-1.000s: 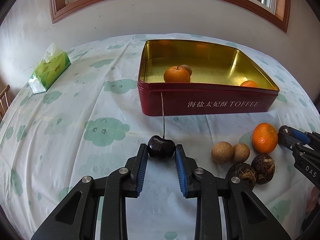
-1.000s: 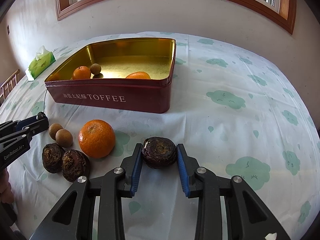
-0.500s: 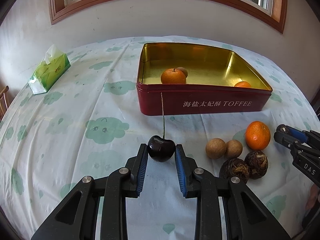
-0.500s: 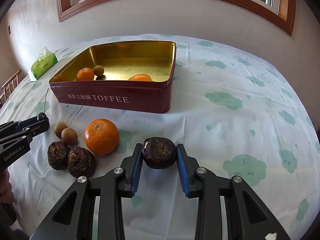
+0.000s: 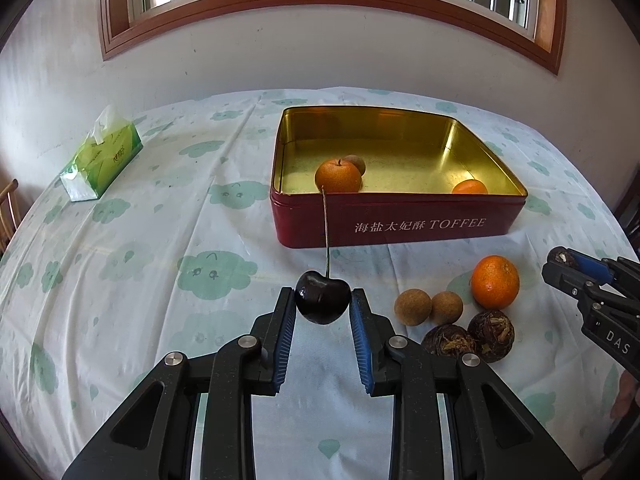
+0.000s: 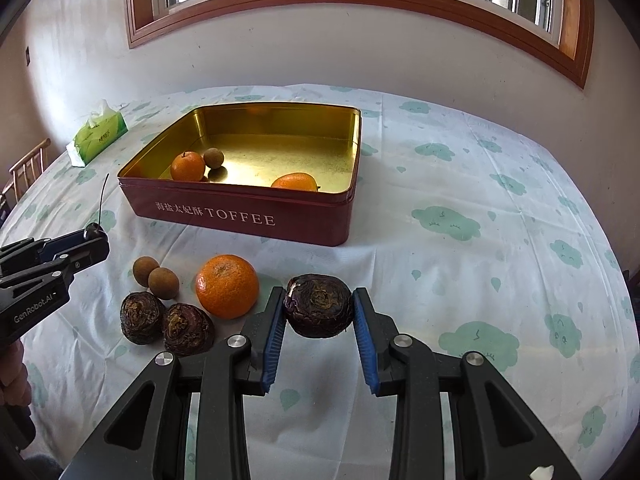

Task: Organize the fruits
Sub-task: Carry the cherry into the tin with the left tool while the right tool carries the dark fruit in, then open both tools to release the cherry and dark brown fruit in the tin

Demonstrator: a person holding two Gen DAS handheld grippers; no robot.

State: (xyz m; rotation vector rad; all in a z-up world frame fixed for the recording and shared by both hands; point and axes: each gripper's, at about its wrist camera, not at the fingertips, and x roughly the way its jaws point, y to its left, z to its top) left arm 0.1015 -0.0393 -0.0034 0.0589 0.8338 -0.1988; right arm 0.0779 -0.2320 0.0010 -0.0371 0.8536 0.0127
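Cherry [image 5: 322,298], soft and light-looking, is riding above the tablecloth pinched across its body in the left gripper [image 5: 322,308], stem upright, while the right gripper [image 6: 319,307] is clamping a firmer-looking water chestnut [image 6: 319,306] short of the tin [image 6: 248,204].

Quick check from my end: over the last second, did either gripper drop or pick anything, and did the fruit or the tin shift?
Nothing was picked up or let go. The left gripper stays shut on the cherry, the right gripper on the water chestnut. In both views the toffee tin and the loose fruit sit a little lower in the picture, so the cameras shifted slightly; the orange, longans and chestnuts on the cloth keep their arrangement.
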